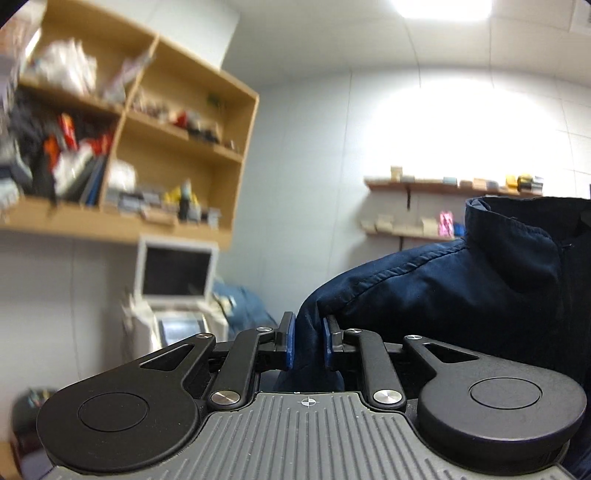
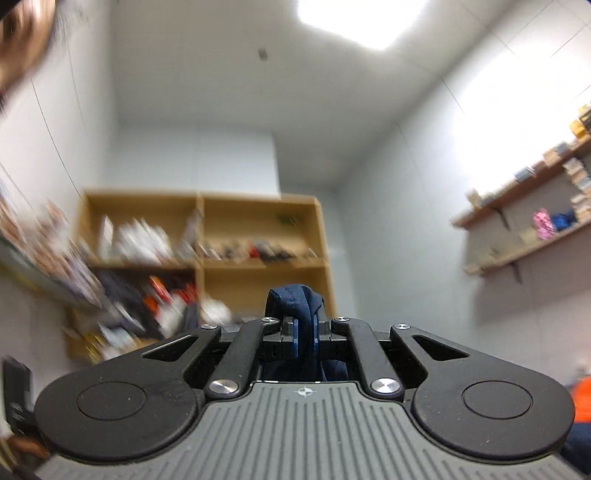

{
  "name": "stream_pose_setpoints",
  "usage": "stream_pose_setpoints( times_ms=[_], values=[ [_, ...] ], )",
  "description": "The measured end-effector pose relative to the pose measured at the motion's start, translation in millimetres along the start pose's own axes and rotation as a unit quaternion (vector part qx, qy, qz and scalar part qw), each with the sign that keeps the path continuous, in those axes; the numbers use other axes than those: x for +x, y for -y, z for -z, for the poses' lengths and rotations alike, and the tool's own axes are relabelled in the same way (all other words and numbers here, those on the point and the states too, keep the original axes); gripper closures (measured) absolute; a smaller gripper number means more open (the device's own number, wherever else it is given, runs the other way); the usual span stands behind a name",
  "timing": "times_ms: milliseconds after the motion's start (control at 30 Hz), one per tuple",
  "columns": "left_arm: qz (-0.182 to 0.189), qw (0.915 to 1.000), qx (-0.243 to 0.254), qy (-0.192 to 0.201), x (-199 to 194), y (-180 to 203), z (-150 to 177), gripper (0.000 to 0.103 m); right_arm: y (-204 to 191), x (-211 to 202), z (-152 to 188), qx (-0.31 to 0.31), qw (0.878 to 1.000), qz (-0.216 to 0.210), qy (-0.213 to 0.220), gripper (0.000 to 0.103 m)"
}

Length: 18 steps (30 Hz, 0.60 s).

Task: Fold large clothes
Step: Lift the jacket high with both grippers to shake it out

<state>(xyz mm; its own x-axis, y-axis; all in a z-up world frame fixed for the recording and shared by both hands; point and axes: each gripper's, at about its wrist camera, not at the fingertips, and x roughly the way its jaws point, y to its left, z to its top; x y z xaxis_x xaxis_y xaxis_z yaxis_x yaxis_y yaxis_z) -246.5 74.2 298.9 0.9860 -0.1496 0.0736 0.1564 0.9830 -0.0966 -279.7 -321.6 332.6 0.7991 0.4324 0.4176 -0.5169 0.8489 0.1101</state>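
The left gripper [image 1: 307, 341] jaws are clamped on a fold of the navy garment [image 1: 461, 280], whose bulk rises right of them. The right gripper [image 2: 306, 341] jaws pinch a thick roll of the same cloth [image 2: 293, 299] poking above them. Both point up, no worktop in view. Uneven, bunched grips risk slipping or a crooked fold.

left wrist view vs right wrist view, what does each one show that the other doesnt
Only the left wrist view shows a white monitor under the shelves, a blue heap beside it, and a broad stitched stretch of the navy garment with the left tongs shut on it. Only the right wrist view shows an orange patch at the right edge and the right tongs shut on a small bunched fold. Both show the wooden bookcase, the wall shelves and a ceiling light.
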Motion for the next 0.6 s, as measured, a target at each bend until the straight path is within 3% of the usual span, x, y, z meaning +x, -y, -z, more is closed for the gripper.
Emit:
stream_pose_setpoints(
  times_ms=[67,167,267,367,400,433,500,533,567,600],
  values=[
    [-0.007,0.9999,0.008,0.01,2,-2,-6,0.039,-2,-7,-17,0.019,0.999,-0.025,0.026,0.094],
    [-0.015,0.9997,0.002,-0.019,29,-14,-1,0.038,4,2,-28,0.044,0.998,-0.037,0.032,0.094],
    [-0.033,0.9969,0.019,-0.069,80,-29,27,0.038,24,40,-12,0.057,0.998,-0.01,-0.011,0.094],
    [-0.045,0.9886,0.019,-0.142,153,-52,76,0.033,54,102,30,0.074,0.993,0.033,-0.086,0.093],
    [-0.048,0.9851,0.012,-0.165,177,-61,96,0.015,65,124,49,0.077,0.989,0.049,-0.114,0.093],
    [-0.053,0.98,0.003,-0.192,202,-70,120,0.0,75,149,71,0.07,0.984,0.063,-0.152,0.087],
    [-0.078,0.9654,0.017,-0.249,250,-84,168,0.0,93,198,135,0.06,0.969,0.118,-0.207,0.066],
    [-0.09,0.9542,0.02,-0.284,269,-93,192,0.0,102,216,165,0.057,0.963,0.142,-0.222,0.028],
    [-0.1,0.9454,0.021,-0.31,281,-101,212,0.0,110,233,195,0.051,0.954,0.163,-0.246,0.0],
    [-0.102,0.9402,0.022,-0.324,287,-108,230,0.0,117,249,224,0.046,0.941,0.188,-0.276,0.005]
  ],
)
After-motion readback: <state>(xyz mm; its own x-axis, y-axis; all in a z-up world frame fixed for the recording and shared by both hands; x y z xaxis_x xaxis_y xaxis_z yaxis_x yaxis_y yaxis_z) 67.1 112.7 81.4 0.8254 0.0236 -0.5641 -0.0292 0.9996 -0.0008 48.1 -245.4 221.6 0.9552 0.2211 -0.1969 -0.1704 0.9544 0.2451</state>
